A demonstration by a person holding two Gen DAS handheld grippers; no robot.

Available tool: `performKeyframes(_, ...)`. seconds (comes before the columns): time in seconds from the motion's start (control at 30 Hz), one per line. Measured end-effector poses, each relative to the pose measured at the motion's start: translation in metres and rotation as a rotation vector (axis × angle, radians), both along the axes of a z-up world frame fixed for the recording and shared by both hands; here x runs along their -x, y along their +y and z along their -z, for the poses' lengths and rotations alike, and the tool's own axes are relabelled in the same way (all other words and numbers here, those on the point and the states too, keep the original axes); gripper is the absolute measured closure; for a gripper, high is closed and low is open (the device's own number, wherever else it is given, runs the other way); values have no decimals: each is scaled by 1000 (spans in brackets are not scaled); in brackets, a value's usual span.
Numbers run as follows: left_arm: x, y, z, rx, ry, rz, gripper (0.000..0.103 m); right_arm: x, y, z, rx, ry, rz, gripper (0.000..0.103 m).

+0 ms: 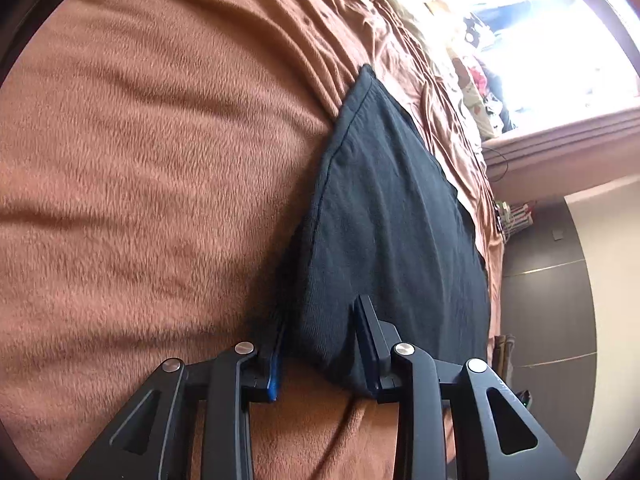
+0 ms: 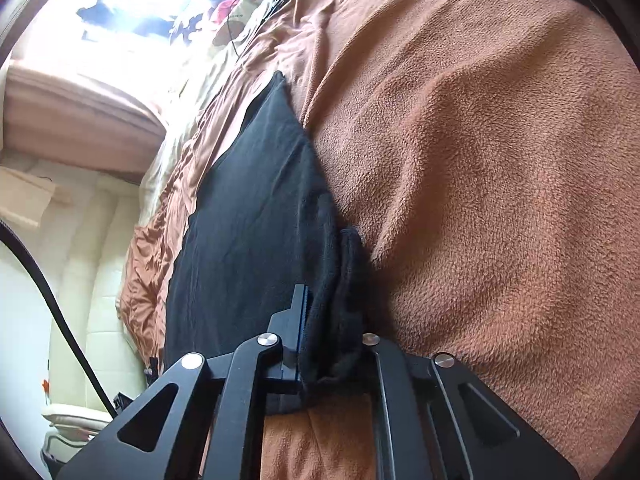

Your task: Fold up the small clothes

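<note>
A black garment (image 1: 384, 200) lies along a brown fleece blanket (image 1: 140, 160), tapering to a far corner. In the left wrist view its near end fills the gap between the fingers of my left gripper (image 1: 322, 314), which is shut on a thick fold; the left finger, with its blue pad (image 1: 274, 380), sits at the cloth's edge. In the right wrist view the same black garment (image 2: 248, 220) runs away from my right gripper (image 2: 332, 320), which is shut on a bunched end of it. The cloth hides the right finger there.
The blanket (image 2: 480, 180) covers a bed and is rumpled toward the far end. A bright window (image 1: 560, 40) and brown curtains (image 1: 560, 140) are beyond. A cream padded surface (image 2: 80, 240) and a black cable (image 2: 52, 300) lie to the left in the right wrist view.
</note>
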State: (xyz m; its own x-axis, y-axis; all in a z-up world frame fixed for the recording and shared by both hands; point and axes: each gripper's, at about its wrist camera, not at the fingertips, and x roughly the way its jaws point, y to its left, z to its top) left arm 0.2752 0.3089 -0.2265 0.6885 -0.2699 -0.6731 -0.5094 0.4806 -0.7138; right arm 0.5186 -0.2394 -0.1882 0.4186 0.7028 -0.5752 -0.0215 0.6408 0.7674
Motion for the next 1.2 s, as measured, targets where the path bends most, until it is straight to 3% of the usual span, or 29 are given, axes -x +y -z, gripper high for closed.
performKeyframes(0.07, 4, 0, -1, -8, -9, -5, 72, 4, 2, -4, 12, -11, 4, 100)
performKeyframes(0.17, 4, -1, 0, -22, 6, -8, 88, 6, 3, -9, 19, -20, 13, 101)
performKeyframes(0.27, 3, -2, -5, -53, 1, -21, 92, 7, 0, -14, 3, -12, 22, 102)
performKeyframes(0.7, 18, -1, -44, -111, -99, -66, 98, 28, -14, -44, -40, -82, -8, 103)
performKeyframes(0.97, 45, 3, -57, -87, -138, -112, 100, 45, -28, -47, -52, -88, -37, 103)
performKeyframes(1.2, 38, -2, -42, -84, -81, -86, 100, 42, -26, -40, -20, -71, -43, 103)
